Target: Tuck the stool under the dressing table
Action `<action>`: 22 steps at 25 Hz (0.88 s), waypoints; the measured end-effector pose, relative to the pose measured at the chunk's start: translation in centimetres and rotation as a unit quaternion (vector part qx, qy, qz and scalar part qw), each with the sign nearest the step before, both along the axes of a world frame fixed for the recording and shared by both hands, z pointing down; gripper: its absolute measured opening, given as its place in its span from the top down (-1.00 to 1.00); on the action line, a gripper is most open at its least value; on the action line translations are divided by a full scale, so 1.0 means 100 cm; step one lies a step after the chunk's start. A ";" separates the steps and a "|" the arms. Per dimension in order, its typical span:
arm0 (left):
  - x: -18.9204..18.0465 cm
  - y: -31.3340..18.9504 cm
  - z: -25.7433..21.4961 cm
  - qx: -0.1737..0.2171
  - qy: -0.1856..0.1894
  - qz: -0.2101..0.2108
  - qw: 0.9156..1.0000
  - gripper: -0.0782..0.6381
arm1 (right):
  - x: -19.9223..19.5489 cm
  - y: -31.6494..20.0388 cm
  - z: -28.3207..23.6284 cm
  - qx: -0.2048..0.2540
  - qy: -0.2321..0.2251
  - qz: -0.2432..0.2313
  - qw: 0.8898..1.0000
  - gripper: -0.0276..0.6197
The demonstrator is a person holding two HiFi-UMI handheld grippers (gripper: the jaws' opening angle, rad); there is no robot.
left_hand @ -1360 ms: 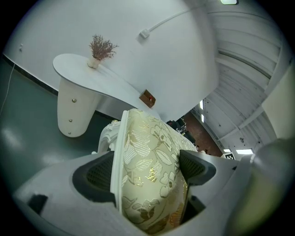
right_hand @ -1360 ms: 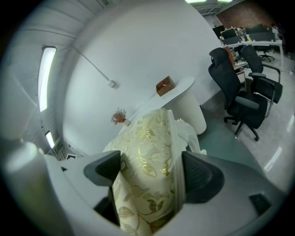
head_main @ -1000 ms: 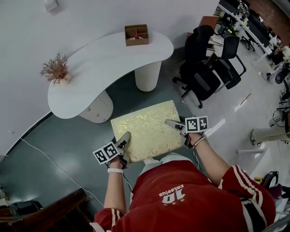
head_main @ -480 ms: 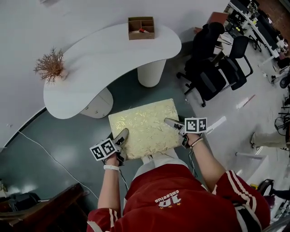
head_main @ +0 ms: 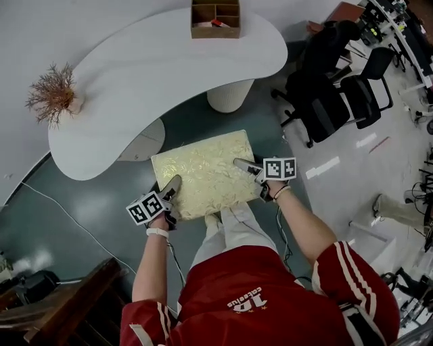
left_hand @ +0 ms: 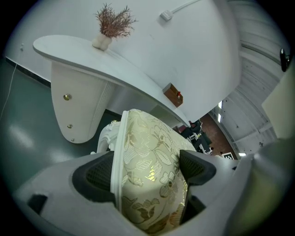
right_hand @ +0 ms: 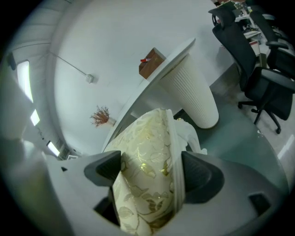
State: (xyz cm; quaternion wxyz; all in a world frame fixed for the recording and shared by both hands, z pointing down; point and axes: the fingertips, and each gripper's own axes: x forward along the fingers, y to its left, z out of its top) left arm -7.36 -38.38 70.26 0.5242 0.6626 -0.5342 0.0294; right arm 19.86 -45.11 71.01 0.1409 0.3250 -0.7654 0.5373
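The stool [head_main: 203, 172] has a cream cushion with a gold leaf pattern and white carved legs; it is held in front of the white curved dressing table [head_main: 169, 74]. My left gripper [head_main: 172, 187] is shut on the cushion's left edge, and my right gripper [head_main: 245, 165] is shut on its right edge. In the left gripper view the cushion [left_hand: 152, 161] fills the gap between the dark pads of the left gripper [left_hand: 145, 173]. In the right gripper view the cushion [right_hand: 147, 161] is likewise pinched in the right gripper [right_hand: 152, 170]. The stool's legs are mostly hidden under the cushion.
The table rests on a ribbed white pedestal [head_main: 230, 96] and a drawer unit [head_main: 143, 138], with an opening between them. On top stand a wooden box [head_main: 215, 19] and a dried plant [head_main: 53, 93]. Black office chairs [head_main: 331, 88] stand right; dark wooden furniture [head_main: 61, 311] is at bottom left.
Both grippers have carried the stool forward and lower, so it now sits closer to the table's front edge. The grip on both sides is unchanged.
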 end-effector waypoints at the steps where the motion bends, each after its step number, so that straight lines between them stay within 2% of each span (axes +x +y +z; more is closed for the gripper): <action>1: -0.003 -0.007 0.011 -0.003 0.003 -0.002 1.000 -0.46 | -0.003 -0.007 0.014 -0.007 -0.004 -0.002 1.000 -0.35; 3: -0.008 -0.019 0.037 -0.012 0.011 -0.009 1.000 -0.39 | -0.008 -0.021 0.044 -0.024 -0.011 -0.009 1.000 -0.35; 8: -0.010 -0.048 0.106 -0.045 0.027 -0.025 0.998 -0.38 | -0.010 -0.056 0.115 -0.052 -0.009 -0.018 0.998 -0.34; 13: -0.018 -0.063 0.190 -0.070 0.038 -0.020 0.997 -0.36 | -0.015 -0.071 0.197 -0.087 -0.012 -0.016 0.996 -0.29; 18: -0.024 -0.101 0.265 -0.064 0.041 -0.024 0.997 -0.35 | -0.020 -0.106 0.272 -0.091 -0.002 -0.011 0.996 -0.29; 22: -0.037 -0.134 0.296 -0.037 0.043 -0.023 0.998 -0.35 | -0.034 -0.141 0.295 -0.060 0.001 -0.014 0.998 -0.29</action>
